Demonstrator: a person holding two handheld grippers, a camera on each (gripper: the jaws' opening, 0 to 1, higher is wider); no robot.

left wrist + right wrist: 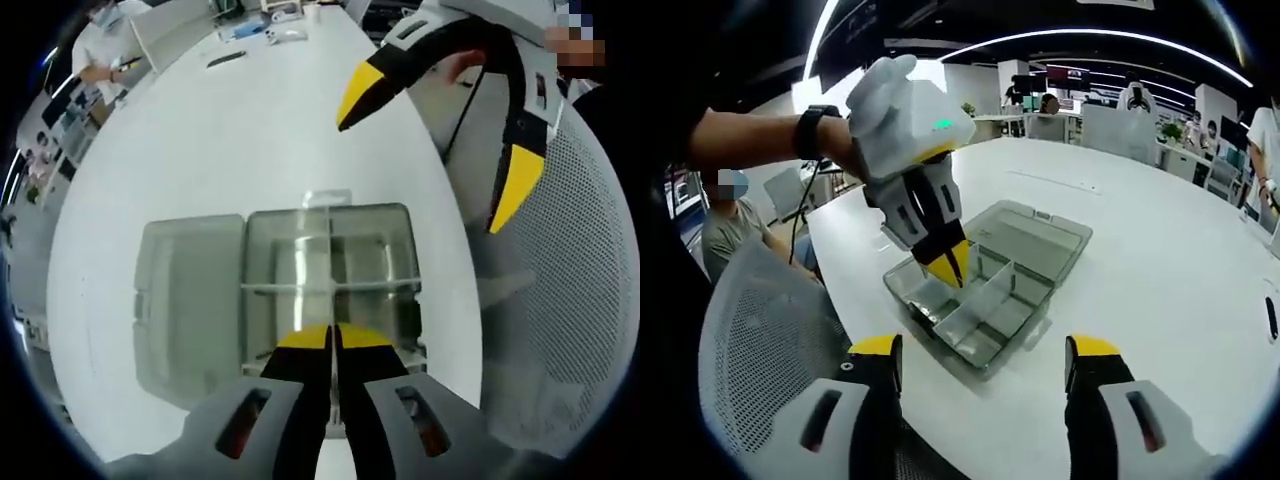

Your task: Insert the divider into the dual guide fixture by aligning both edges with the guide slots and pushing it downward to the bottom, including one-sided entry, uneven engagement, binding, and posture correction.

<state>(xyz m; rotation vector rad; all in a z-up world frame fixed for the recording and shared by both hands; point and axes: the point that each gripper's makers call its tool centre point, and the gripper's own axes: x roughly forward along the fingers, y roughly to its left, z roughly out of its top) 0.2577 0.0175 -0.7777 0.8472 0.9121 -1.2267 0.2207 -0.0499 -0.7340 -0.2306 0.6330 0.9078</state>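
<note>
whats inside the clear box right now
The clear box holds clear dividers splitting it into compartments that look empty. The left gripper hides part of one.

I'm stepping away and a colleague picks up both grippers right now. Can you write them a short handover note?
Left gripper: jaws shut on the clear divider, standing upright in the open organiser box on the white table.
Right gripper: open, holding nothing, hovering back from the box.
Done: divider brought into the box's guide slots.
Left: whether it sits at the bottom cannot be told; check both edges, push down evenly, correct any tilt.
</note>
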